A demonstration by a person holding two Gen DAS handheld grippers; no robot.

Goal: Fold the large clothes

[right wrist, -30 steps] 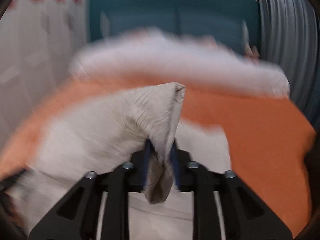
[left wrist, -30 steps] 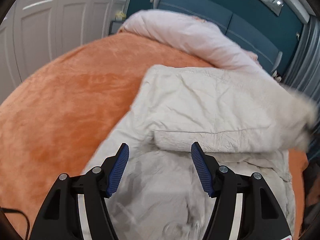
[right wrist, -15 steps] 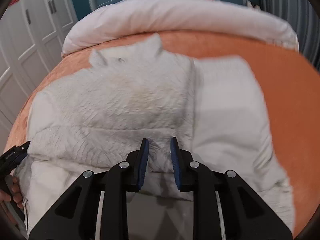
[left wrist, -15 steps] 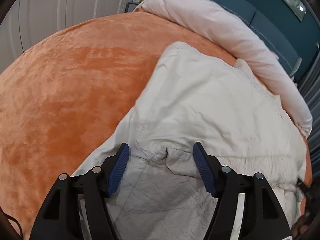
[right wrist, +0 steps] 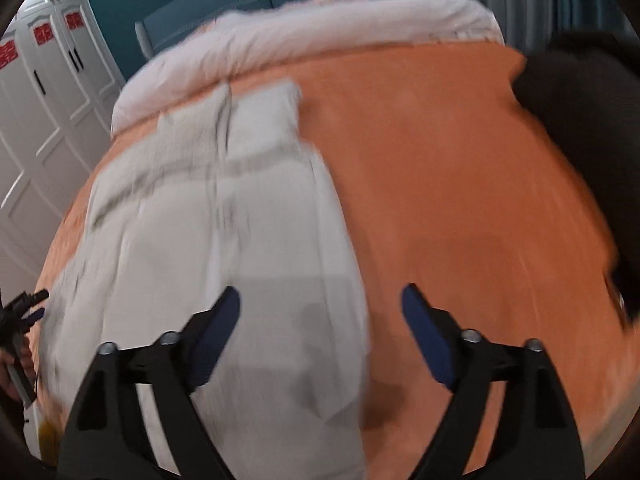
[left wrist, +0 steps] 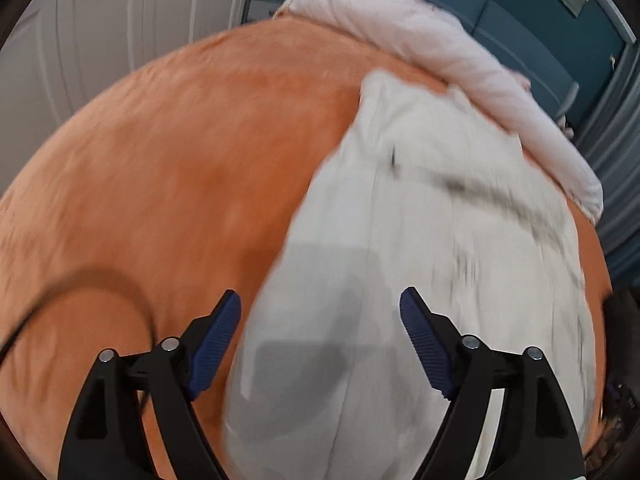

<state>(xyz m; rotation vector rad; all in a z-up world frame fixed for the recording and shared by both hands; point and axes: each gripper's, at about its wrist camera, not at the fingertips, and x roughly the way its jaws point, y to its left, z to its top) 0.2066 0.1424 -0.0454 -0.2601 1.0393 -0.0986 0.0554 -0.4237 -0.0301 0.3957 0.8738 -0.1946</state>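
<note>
A second ago the right hand-held gripper [right wrist: 320, 308] was clamped on a raised fold of the pale garment [left wrist: 420, 240] and carrying it across. Half a second ago its fingers were nearly closed just above the cloth, which had by then been laid down. Now both tools are spread wide and lifted clear, and the garment lies flat in a long, narrowed shape. That suggests one lengthwise fold has just been completed and released, and the hands are pulling back to set up the next fold. Both current views are smeared by motion, so fine creases and seams cannot be read.

The garment, an off-white padded coat or similar large piece, rests on the orange bedspread [left wrist: 160, 160]. It runs from the near edge of the bed up toward the rolled pinkish-white duvet [left wrist: 440, 52] at the head end. Its far end lies just beside the duvet, though I cannot tell whether they touch.

The left hand-held gripper [left wrist: 320, 308] is fully released and holds nothing. Its left finger hovers over bare bedspread, its right finger over the cloth, and the garment's left edge sits between them. The right hand-held gripper is equally wide and empty, straddling the garment's right edge. Neither tool appears to touch the fabric, and their shadows fall on it below. A dark cable [left wrist: 80, 288] loops over the bedspread near the left tool.
</note>
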